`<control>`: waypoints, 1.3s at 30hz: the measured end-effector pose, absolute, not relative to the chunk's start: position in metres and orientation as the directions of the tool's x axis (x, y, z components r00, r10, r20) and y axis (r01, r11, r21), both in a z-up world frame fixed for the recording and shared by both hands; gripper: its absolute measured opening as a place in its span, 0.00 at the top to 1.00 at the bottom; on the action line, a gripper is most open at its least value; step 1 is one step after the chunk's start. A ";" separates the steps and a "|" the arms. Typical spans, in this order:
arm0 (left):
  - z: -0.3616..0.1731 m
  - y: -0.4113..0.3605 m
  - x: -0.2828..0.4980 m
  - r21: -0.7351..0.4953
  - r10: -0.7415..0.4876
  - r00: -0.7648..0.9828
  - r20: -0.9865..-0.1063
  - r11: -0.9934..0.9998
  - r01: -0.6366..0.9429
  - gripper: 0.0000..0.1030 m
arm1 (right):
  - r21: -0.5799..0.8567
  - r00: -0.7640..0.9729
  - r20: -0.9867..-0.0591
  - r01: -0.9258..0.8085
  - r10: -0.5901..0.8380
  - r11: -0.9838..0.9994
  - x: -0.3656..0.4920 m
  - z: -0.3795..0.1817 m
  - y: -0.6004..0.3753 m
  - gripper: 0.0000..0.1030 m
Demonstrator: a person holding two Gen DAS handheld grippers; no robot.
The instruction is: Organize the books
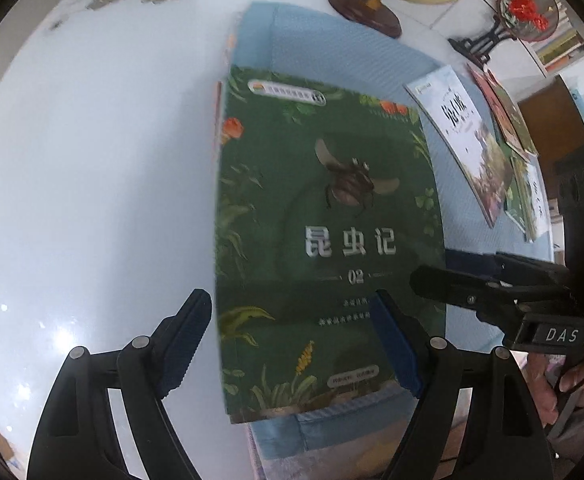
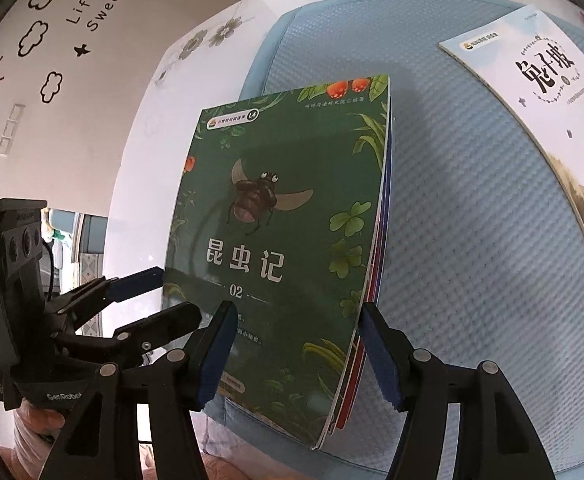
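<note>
Green book: the green bug book (image 2: 288, 236) lies on top of a small pile of thin books (image 2: 375, 264); the pile sits on a blue mat (image 2: 471, 216) on the white table (image 1: 92, 184)
Other books: a white book (image 2: 531, 120) lies apart on the same mat; more books (image 1: 511, 128) lie past it
Left claw: the left gripper (image 1: 292, 344) hangs over the near left corner of the pile with its jaws apart; one finger is off the left edge and one is above the cover; it grips nothing
Right claw: the right gripper (image 2: 297, 356) is spread wide across the near right edge of the pile; I see no squeeze, so I think it is loose
How it feels: thin and light, I think; the covers look shiny, so they may slide; soft books bend and the pages fan out
Where to hold: pinch the whole pile at the near edge, close to the spine side, so it stays together; push in from both sides to line up the edges
</note>
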State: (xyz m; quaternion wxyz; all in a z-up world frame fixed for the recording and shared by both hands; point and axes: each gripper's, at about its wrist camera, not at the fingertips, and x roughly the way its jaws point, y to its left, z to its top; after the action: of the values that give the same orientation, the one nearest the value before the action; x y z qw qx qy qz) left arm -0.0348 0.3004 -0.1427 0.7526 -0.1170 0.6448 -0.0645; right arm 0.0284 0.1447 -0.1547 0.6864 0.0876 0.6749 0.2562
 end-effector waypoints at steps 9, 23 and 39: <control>-0.114 0.302 -0.033 -0.198 -0.179 0.217 -0.960 0.978 -0.070 0.22 | 0.461 0.028 -0.876 -0.247 0.482 0.852 0.032 -0.135 0.112 0.40; -0.089 0.173 0.030 -0.260 -0.228 0.269 -0.936 0.961 -0.089 0.21 | 0.418 0.307 -0.829 -0.212 0.466 0.883 0.045 -0.052 -0.052 0.22; -0.195 0.064 0.073 -0.371 -0.300 0.235 -0.925 0.852 -0.370 0.01 | 0.485 0.019 -0.842 -0.412 0.540 0.771 0.193 -0.155 -0.126 0.20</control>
State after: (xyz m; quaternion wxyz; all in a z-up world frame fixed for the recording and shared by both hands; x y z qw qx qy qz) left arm 0.0728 0.0637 -0.1948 0.7374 -0.2711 0.6182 0.0237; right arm 0.1931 -0.1258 -0.1552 0.7118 0.0520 0.6155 0.3342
